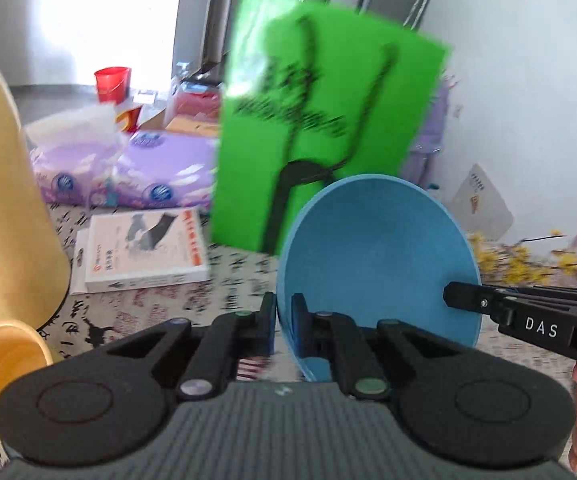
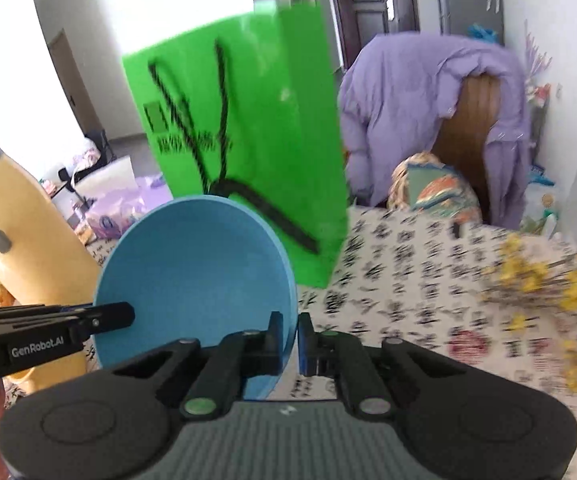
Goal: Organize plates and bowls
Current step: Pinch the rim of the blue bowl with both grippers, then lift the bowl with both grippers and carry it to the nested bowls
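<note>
Both grippers, left gripper [image 1: 283,320] and right gripper [image 2: 290,340], pinch your round blue plastic bowl [image 1: 376,256] by opposite rim edges; pulling unevenly twists it loose.

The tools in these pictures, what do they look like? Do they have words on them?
Both match: a ribbed grey body with two round black plastic discs, black linkage arms with silver and green pivot buttons, and blue-padded fingers. The left tool reads "GenRobot.AI" in white on its side in the right wrist view. The right tool reads "DAS" in the left wrist view. No cables show.
</note>
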`<state>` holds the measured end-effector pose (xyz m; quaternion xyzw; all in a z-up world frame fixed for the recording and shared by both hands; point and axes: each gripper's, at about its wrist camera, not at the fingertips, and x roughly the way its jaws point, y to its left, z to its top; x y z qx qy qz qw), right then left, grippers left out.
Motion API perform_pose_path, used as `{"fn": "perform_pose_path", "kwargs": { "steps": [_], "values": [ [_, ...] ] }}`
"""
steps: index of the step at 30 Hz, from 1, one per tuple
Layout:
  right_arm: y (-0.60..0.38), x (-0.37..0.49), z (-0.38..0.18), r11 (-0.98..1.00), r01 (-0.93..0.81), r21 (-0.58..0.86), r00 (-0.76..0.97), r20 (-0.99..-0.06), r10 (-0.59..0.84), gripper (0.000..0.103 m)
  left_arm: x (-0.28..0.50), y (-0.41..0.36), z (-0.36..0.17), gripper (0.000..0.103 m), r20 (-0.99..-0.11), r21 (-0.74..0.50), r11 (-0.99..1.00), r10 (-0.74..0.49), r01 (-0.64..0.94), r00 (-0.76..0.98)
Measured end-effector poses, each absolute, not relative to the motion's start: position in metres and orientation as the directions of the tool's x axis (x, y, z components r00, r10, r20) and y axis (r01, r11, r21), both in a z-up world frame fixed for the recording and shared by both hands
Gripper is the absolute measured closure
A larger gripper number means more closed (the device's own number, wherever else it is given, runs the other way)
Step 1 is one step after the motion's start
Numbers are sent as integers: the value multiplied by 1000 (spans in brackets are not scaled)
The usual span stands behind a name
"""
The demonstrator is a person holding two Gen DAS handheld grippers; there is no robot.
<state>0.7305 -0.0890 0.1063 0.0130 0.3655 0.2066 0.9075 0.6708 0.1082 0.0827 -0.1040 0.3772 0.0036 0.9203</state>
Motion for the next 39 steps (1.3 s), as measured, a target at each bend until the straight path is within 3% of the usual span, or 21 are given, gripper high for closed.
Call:
{"fn": "perform_pose_path", "kwargs": {
  "steps": [9, 17, 27, 39],
  "values": [
    [-165, 651, 194, 934, -329, 140, 750, -562, 349, 96, 609, 30, 165, 94, -622, -160, 987, -115, 18, 775],
    [-220, 570, 226, 949, -289, 127, 753, -582, 307, 96, 526, -24, 186, 94, -615, -153, 985, -157, 78, 772],
    [-276, 439, 198, 961, -270, 61, 715, -656, 243, 96, 401, -78, 144, 93, -680, -229, 967, -244, 116, 692],
    [-327, 312, 122, 947, -280, 156, 609, -734, 301, 96, 277, -95, 98, 91, -731, -299, 949, -295, 100, 615]
  ]
}}
